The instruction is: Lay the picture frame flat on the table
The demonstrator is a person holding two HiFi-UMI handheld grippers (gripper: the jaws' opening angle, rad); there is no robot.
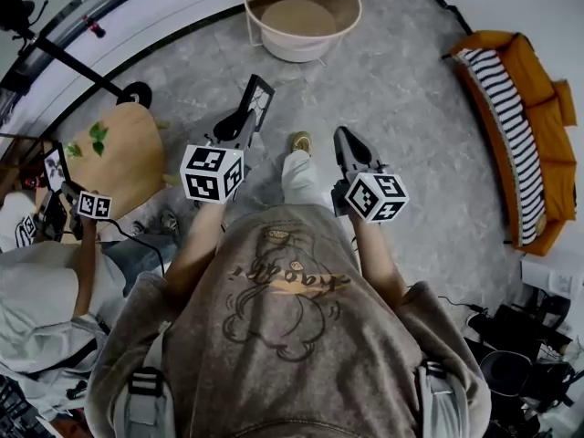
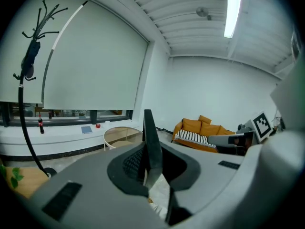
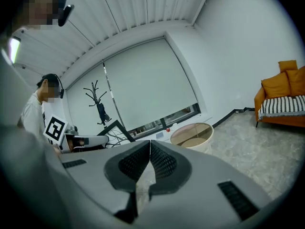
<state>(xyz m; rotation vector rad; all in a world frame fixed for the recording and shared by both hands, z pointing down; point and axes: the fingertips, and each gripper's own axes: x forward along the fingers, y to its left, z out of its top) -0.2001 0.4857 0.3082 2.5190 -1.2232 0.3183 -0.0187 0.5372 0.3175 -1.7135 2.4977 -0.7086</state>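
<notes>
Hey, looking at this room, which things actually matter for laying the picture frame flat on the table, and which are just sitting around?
Part of the job:
- picture frame, gripped in the left tool
- right tool, shut and empty
- round table ahead, probably the target

Just lying about:
- orange sofa
- coat rack
- wooden side table

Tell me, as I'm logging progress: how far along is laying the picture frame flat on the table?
Done: the picture frame is picked up, clamped edge-on in the left gripper. In hand: it is held upright over the floor, short of the round table. Left: reach a table and lay it flat. The right gripper is shut, empty.
</notes>
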